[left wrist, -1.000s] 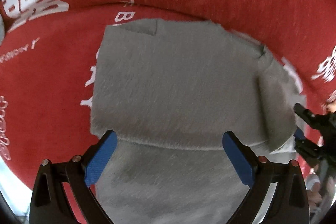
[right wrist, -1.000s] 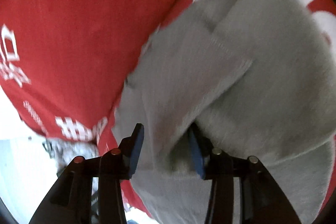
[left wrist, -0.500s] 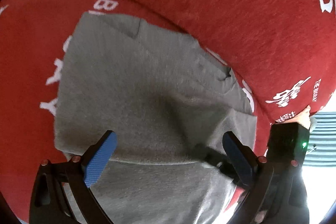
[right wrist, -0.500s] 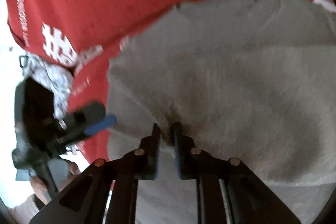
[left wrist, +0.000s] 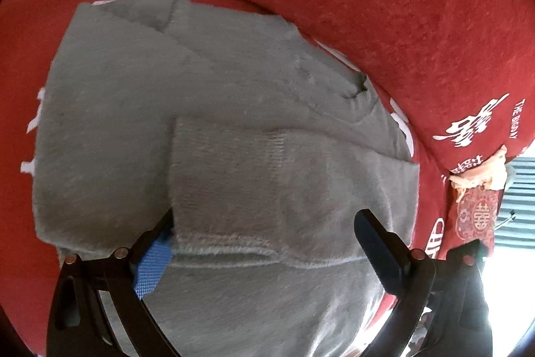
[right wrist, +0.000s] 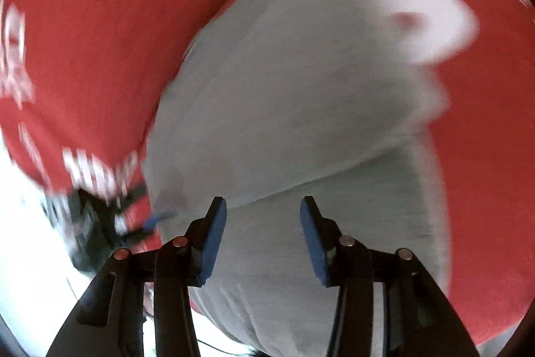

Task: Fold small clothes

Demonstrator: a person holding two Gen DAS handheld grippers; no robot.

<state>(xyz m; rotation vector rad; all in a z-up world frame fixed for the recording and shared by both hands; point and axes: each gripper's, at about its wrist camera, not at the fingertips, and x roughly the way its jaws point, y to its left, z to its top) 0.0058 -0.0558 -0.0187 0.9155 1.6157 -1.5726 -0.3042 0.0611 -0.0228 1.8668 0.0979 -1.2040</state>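
A grey knit garment (left wrist: 234, 129) lies flat on the red printed cloth (left wrist: 367, 5). One sleeve (left wrist: 267, 183) is folded across its body. My left gripper (left wrist: 267, 233) hovers low over the near hem, open wide, and the sleeve's cuff edge covers the tip of its left finger (left wrist: 153, 260). In the blurred right wrist view my right gripper (right wrist: 262, 223) hangs over the garment (right wrist: 301, 89); its jaws are opening and no cloth is between the pads. The left gripper (right wrist: 110, 223) shows there as a dark smear at the left.
The red cloth (right wrist: 100, 22) bears white lettering and rises into a ridge behind the garment. A red patterned piece with pale fringe (left wrist: 478, 213) sits at the right edge, and bright light lies beyond it. Bare red cloth surrounds the garment.
The right gripper was shut on the sleeve and carried it across the body; now it has let go and drawn back with parted jaws. The left gripper has tipped down closer, still open.
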